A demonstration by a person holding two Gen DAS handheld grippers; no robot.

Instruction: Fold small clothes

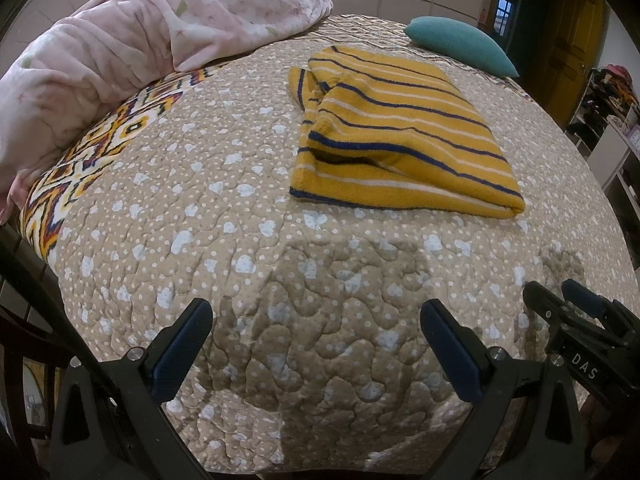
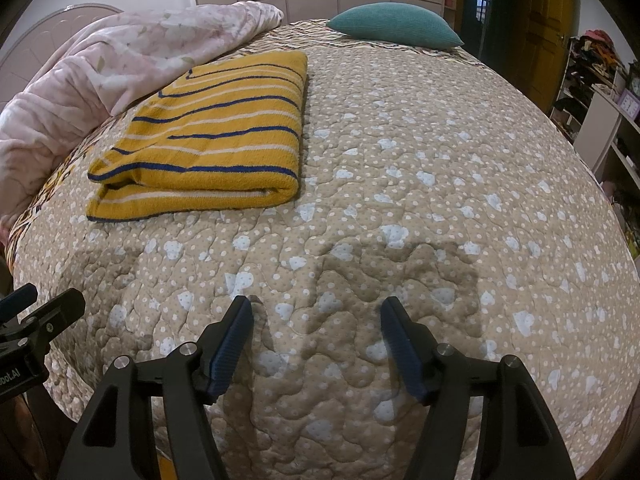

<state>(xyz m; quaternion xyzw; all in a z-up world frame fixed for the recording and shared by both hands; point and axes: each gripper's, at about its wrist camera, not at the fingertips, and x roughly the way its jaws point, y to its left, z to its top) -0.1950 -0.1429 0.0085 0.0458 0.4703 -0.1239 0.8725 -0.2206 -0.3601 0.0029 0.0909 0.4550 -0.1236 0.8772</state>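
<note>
Both the left gripper (image 1: pixel 316 320) and right gripper (image 2: pixel 316 316) gape empty; the folded striped garment (image 1: pixel 400 136) hides its inner layers.

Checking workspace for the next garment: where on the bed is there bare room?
Bare quilt runs from the folded yellow striped garment to the bed's right edge, and from the teal pillow down to both open tools, left and right. The left side is crowded by the pink blanket.

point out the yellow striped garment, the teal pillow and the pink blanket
yellow striped garment (image 2: pixel 208 136): right wrist view, top folded layer
teal pillow (image 2: pixel 394 24): right wrist view, middle
pink blanket (image 1: pixel 132 40): left wrist view, bunched middle
</note>
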